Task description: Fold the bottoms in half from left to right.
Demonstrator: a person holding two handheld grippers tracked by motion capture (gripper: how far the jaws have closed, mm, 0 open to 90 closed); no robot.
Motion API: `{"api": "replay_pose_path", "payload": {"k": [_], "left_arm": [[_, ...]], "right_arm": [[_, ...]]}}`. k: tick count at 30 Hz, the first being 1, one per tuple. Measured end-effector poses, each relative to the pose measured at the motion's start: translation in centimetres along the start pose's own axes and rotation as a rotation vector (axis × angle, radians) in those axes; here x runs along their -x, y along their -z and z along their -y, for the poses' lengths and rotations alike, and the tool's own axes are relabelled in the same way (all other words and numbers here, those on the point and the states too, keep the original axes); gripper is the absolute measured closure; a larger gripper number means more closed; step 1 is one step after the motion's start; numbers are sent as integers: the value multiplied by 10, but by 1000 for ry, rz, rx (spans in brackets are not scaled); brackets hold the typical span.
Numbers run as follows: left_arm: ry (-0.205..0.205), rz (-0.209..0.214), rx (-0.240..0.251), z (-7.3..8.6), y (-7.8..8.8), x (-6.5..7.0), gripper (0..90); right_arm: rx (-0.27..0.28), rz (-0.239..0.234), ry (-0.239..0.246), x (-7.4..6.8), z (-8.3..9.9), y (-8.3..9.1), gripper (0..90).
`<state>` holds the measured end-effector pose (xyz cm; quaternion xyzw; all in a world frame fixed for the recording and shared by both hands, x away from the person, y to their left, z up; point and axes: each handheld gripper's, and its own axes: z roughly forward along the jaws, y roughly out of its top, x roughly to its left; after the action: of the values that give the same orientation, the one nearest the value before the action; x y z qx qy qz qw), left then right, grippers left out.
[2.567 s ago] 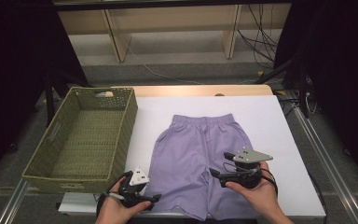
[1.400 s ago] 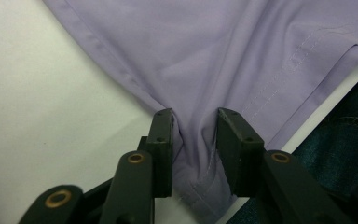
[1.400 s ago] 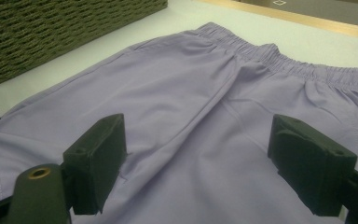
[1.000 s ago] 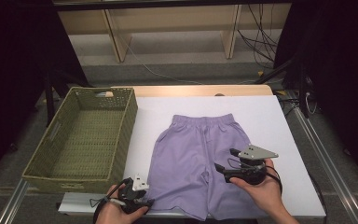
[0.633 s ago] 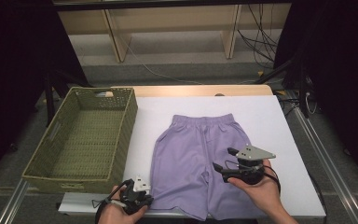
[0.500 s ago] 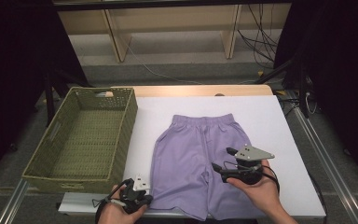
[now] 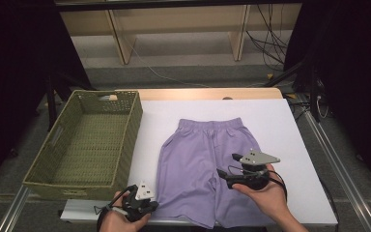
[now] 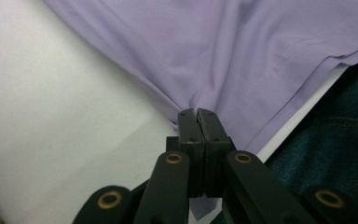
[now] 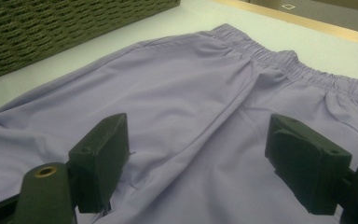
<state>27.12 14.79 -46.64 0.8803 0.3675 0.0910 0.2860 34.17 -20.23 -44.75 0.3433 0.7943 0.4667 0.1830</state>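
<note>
Purple shorts lie flat on the white table, waistband at the far side. My left gripper is at the near left leg's outer edge, close to the table's front edge. In the left gripper view its jaws are pressed together on a pinch of the purple shorts, and the left gripper bunches the fabric into folds. My right gripper hovers over the near right leg, held in a hand. In the right gripper view, the right gripper stands wide open just above the shorts.
An empty green woven basket stands on the table's left side, and the basket also appears far left in the right gripper view. A dark teal cloth lies past the table's front edge. Shelving and cables stand behind the table.
My left gripper has dropped toward the table's front edge and closed on the shorts' leg edge. The right gripper has hardly shifted above the right leg.
</note>
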Motion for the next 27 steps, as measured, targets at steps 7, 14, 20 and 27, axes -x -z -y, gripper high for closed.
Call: {"api": "replay_pose_path", "payload": {"k": [7,14,20,27], "left_arm": [[-34,10,44,1,5,-1,889],[-26,21,63,1,8,-2,889],[-31,23,68,1,9,-2,889],[-32,30,75,2,10,-1,889]], "right_arm": [[-4,10,-18,3,-10,-9,232],[-26,6,-14,7,-25,-30,256],[-45,-7,-11,8,-46,-59,277],[-72,-22,-13,9,-74,-100,297]]}}
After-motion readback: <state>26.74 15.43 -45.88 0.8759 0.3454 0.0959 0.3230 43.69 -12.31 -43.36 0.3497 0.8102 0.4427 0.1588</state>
